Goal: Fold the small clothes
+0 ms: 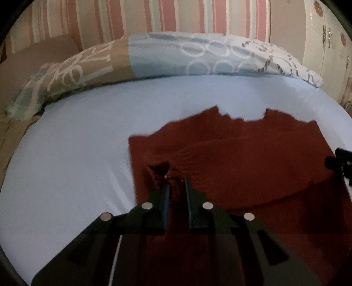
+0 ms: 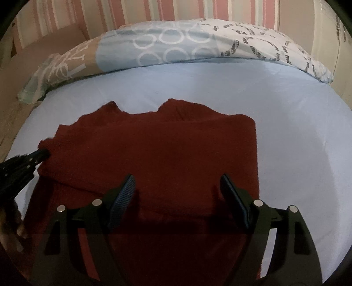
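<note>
A dark red knitted garment (image 1: 242, 154) lies on the light blue bed sheet (image 1: 77, 154), partly folded over itself. My left gripper (image 1: 177, 180) is shut on a bunched corner of the red garment (image 1: 159, 170) at its left side and holds it a little above the lower layer. In the right wrist view the garment (image 2: 165, 149) fills the middle. My right gripper (image 2: 177, 178) is open and empty just above the garment's near part. The left gripper shows at the left edge (image 2: 33, 157) of that view; the right gripper shows at the right edge (image 1: 338, 164) of the left wrist view.
A patterned blue, tan and white duvet (image 1: 176, 55) lies rolled along the far side of the bed, also in the right wrist view (image 2: 187, 41). Behind it is a pink-striped wall (image 1: 154, 15). A white cupboard (image 1: 325, 44) stands at the far right.
</note>
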Available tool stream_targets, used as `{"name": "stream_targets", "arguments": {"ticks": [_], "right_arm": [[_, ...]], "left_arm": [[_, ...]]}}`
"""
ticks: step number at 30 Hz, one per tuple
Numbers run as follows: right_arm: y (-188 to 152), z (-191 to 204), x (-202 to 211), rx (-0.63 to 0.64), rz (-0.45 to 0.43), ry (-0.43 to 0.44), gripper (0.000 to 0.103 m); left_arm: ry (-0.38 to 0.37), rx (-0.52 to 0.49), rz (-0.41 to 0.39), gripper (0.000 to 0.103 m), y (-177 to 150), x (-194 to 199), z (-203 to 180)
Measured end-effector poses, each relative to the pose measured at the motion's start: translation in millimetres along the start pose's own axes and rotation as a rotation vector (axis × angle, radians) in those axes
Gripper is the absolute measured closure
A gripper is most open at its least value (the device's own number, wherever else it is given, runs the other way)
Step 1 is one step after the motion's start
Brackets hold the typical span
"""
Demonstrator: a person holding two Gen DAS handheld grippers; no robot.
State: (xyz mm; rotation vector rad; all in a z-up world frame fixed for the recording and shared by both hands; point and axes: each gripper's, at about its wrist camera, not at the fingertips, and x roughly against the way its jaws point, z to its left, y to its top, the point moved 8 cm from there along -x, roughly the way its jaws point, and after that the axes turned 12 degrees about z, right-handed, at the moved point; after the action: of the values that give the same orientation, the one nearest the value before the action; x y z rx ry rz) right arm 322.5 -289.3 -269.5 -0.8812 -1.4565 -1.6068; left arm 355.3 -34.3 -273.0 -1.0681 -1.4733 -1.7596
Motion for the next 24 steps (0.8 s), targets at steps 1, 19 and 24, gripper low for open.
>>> {"name": "stream_targets", "arguments": {"ticks": [1, 19, 24], "right_arm": [[-0.7, -1.1, -1.2, -0.003, 0.003, 0.002, 0.023], [-24.0, -25.8, -33.8, 0.007, 0.076, -0.121, 0.009], [-24.2, -28.6, -44.4, 0.02, 0.092, -0.14, 0.005]], "left_arm": [[0.001, 0.006, 0.009, 0.09, -2.3, -2.9, 2.0], [0.124, -0.018, 0.047, 0.015, -28.9, 4.4, 2.7], [0.135, 0.007, 0.083, 0.015, -40.5, -8.4, 10.5]]}}
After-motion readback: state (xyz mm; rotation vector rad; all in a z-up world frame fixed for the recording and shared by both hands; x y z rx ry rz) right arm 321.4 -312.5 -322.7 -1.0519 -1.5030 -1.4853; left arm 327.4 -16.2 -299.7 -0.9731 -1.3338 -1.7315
